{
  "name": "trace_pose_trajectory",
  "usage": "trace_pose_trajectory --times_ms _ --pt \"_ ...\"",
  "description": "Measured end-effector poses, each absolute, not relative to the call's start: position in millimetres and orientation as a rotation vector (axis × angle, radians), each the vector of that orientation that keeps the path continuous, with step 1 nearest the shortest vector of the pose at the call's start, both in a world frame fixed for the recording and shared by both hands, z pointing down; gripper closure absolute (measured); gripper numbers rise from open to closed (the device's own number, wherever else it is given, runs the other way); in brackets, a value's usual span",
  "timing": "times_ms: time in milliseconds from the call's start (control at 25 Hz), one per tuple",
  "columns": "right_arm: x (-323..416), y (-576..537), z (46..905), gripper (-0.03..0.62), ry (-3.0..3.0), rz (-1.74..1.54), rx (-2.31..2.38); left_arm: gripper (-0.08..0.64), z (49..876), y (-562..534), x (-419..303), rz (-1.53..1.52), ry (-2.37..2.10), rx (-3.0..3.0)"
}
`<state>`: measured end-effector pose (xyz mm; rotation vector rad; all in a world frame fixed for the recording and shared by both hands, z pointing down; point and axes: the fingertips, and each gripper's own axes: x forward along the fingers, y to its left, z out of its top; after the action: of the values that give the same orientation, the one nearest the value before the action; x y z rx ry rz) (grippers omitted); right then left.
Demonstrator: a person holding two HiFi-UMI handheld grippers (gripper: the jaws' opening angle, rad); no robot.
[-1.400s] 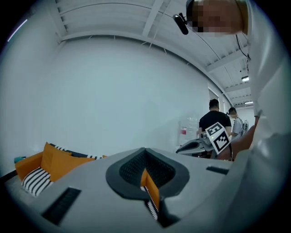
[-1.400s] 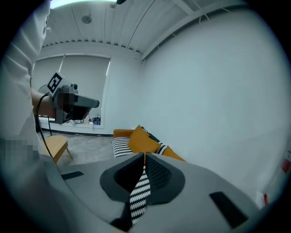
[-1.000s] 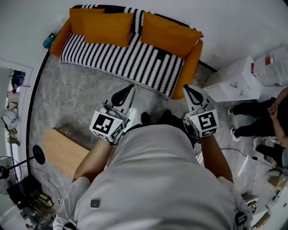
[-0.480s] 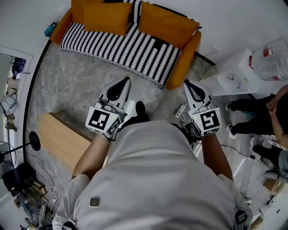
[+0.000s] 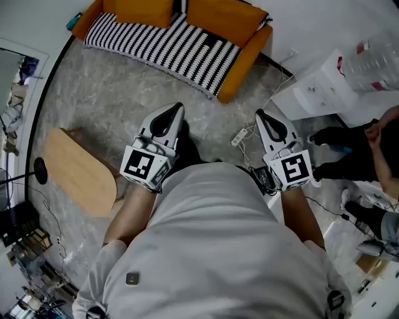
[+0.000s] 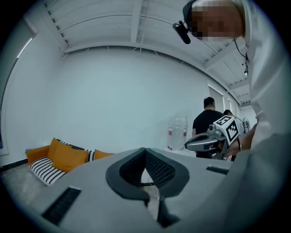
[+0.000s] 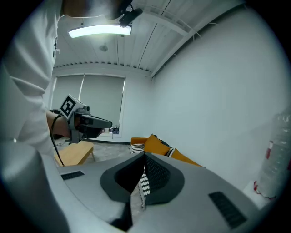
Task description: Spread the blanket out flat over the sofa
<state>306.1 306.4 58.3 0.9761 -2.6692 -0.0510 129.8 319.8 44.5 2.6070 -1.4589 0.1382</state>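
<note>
The orange sofa (image 5: 247, 55) stands at the top of the head view. A black-and-white striped blanket (image 5: 168, 45) lies spread over its seat, under the orange cushions (image 5: 218, 14). My left gripper (image 5: 176, 109) and right gripper (image 5: 259, 116) are held in front of my body, well short of the sofa. Both are shut with nothing between the jaws. In the left gripper view the left gripper (image 6: 144, 150) has its tips together, with the sofa (image 6: 66, 154) far off at the left. The right gripper (image 7: 144, 155) points toward the sofa (image 7: 160, 145).
A low wooden table (image 5: 78, 173) stands on the floor at my left. A white water dispenser (image 5: 321, 90) with a bottle (image 5: 374, 59) is at the right, beside a seated person (image 5: 365, 146). A power strip with cables (image 5: 239, 136) lies between the grippers and the sofa.
The sofa has slid toward the top of the head view, so I have moved back from it. Both grippers stay shut and empty at the same height before me.
</note>
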Motion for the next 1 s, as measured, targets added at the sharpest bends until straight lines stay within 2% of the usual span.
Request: trace_pose_trajectory --times_ms 280,1000 --pt "354.8 367.8 52.3 0.565 -2.713 -0.045 0.979 0.554 37.5 382.6 176.8 0.131 -1.506 2.592" --pt "357.9 416.3 18.2 0.565 -2.771 -0.105 0.986 0.554 11.7 430.0 186.3 0.131 -1.545 2.623"
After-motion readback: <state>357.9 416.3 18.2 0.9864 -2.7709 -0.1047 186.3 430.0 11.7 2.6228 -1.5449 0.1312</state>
